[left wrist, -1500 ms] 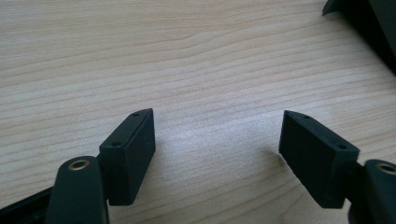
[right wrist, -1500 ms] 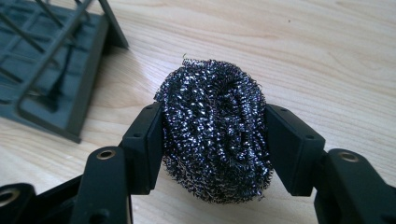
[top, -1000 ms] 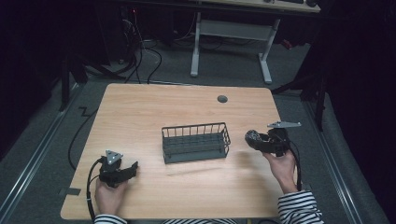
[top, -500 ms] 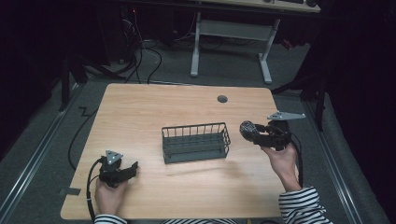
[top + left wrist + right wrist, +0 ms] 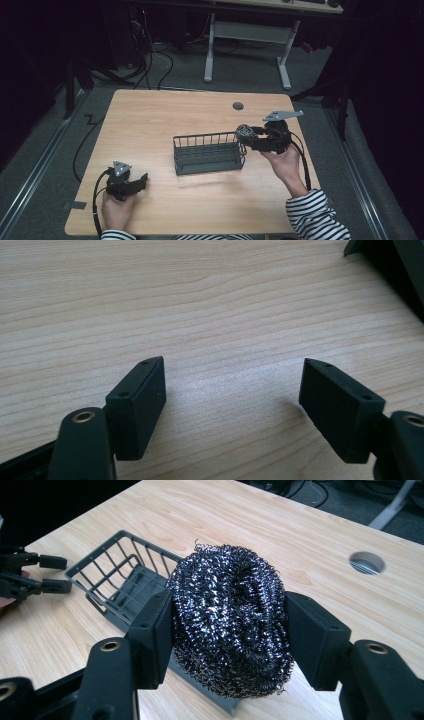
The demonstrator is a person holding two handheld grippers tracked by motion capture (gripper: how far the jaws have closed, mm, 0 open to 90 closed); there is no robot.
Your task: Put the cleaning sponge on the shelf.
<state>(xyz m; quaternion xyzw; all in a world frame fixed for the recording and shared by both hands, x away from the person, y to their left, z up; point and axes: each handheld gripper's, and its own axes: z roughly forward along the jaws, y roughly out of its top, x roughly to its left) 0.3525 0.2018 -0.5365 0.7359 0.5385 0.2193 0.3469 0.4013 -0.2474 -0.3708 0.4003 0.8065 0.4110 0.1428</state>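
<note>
At the lower left of the high view our left gripper (image 5: 142,181) rests on the table (image 5: 150,125), jaws spread wide with nothing but bare wood between them. At the centre stands the wire basket (image 5: 209,154), with nothing in it that we can see. Right of centre, our right gripper (image 5: 243,135) is lifted at the basket's right end with the steel scourer (image 5: 232,617) squeezed between its pads; the jaws have just eased open a little, yet the pads press on it. As we judge it, the pick-up is done; carrying the scourer over the rim and letting go inside is left.
</note>
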